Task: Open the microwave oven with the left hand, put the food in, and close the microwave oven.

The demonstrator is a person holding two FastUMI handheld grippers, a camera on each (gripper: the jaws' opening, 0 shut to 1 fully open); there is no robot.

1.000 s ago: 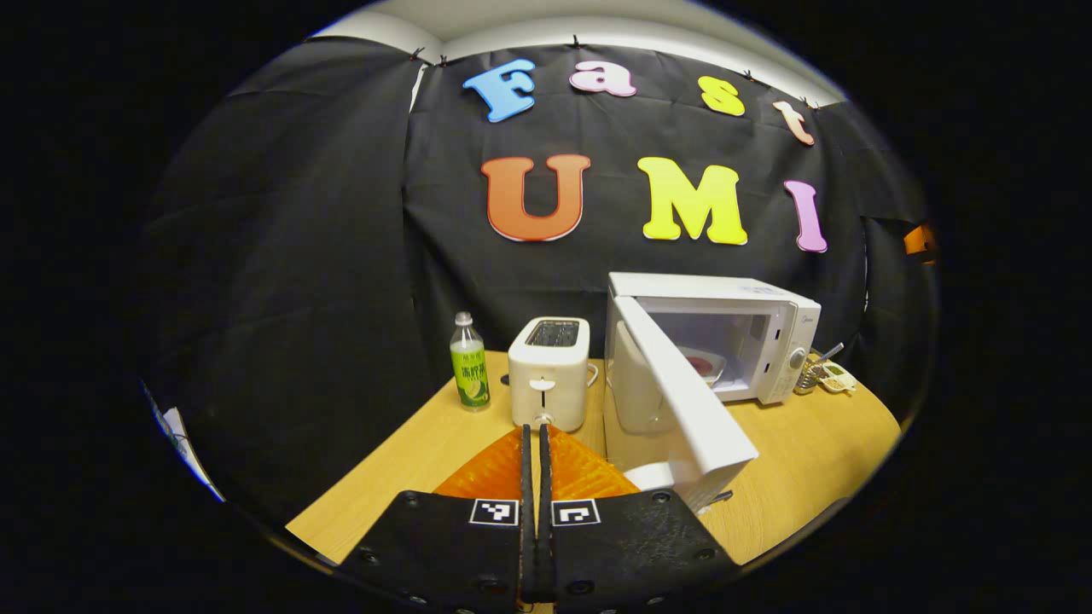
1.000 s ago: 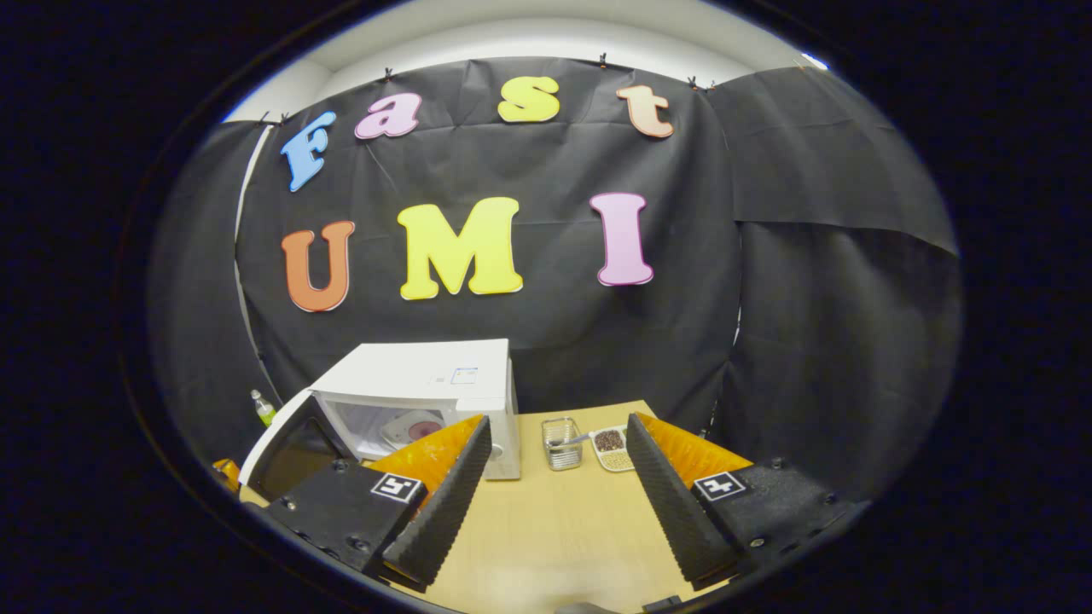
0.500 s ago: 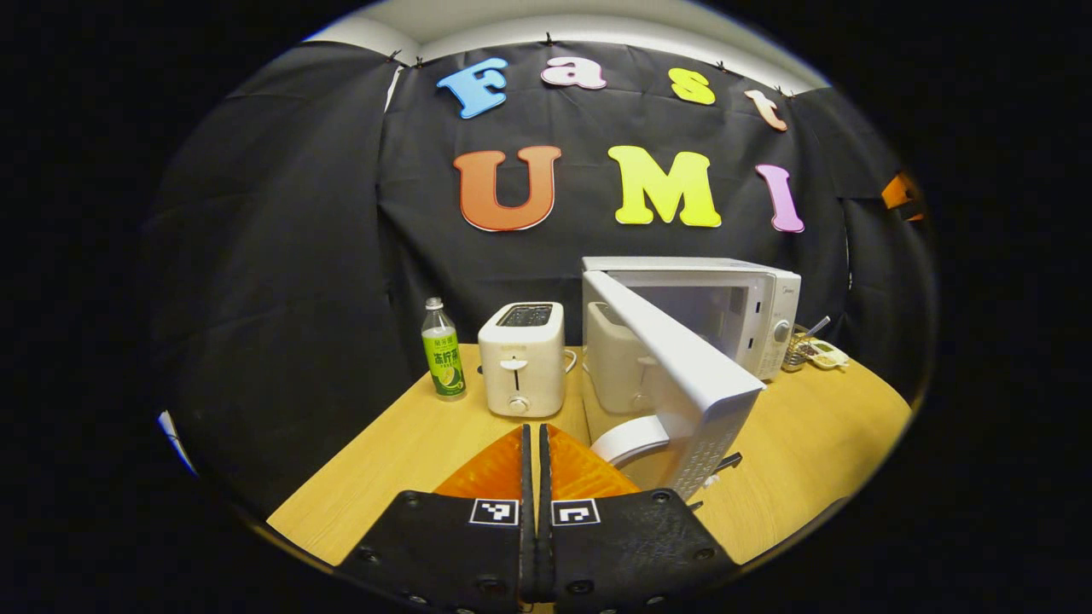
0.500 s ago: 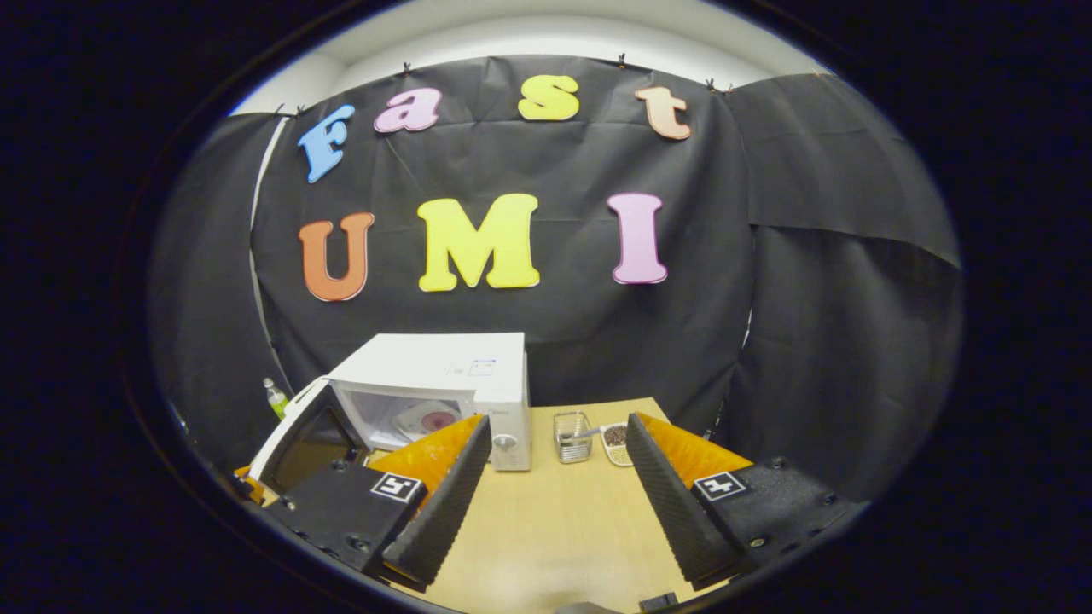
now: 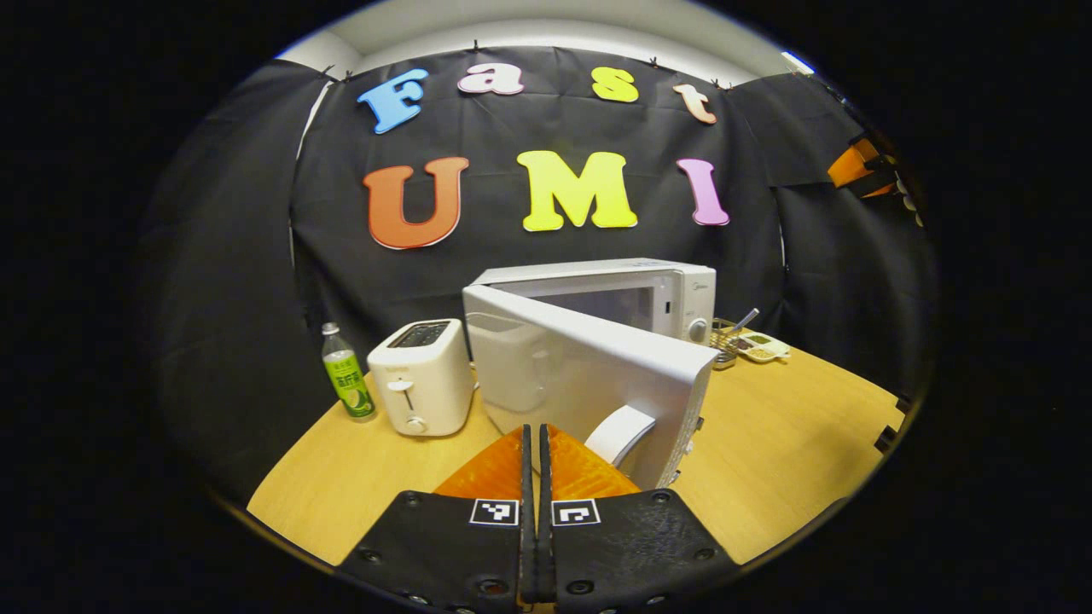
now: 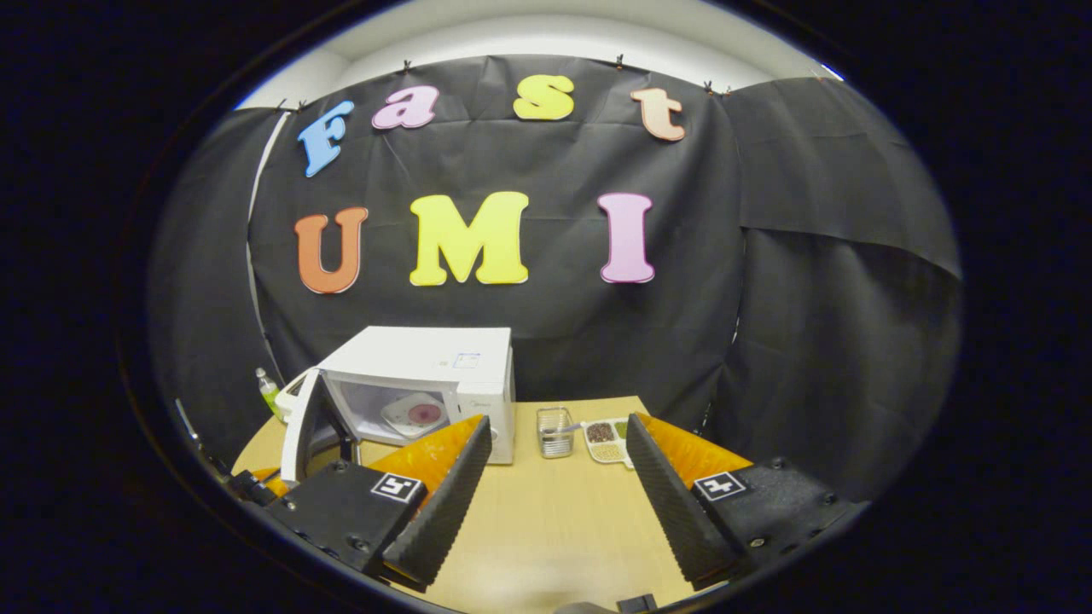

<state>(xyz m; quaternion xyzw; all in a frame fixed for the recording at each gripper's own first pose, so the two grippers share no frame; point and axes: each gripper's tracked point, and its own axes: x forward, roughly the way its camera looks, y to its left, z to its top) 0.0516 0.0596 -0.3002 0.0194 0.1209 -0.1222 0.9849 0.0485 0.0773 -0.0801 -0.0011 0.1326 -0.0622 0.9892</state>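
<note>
The table [image 5: 793,435] carries everything, and the biggest thing on it is the microwave [image 5: 597,294], standing toward the back. It looks like a heavy, rigid box that should stay put when its door is pushed. In the right gripper view its cavity is open, and the plate of food [image 6: 415,414] already lies inside on the floor of the oven.

The door [image 5: 589,379] is half swung, hinged on its left edge, with its outer face turned toward the left gripper. It is a stiff, smooth panel that turns freely on its hinge, so I judge a flat push on the free edge will serve better than a pinch. The handle [image 5: 621,432] curves off the door near that free edge, just beyond the left gripper's tips; it is the natural place to bear on, since leverage is greatest far from the hinge. The smooth surface may let the tips slide, so the push should follow the door's arc.

The left gripper [image 5: 535,443] has its fingers pressed together with nothing between them, right at the door's lower face; whether they touch it I cannot tell. The right gripper [image 6: 559,452] hangs spread wide and empty over the table.
</note>
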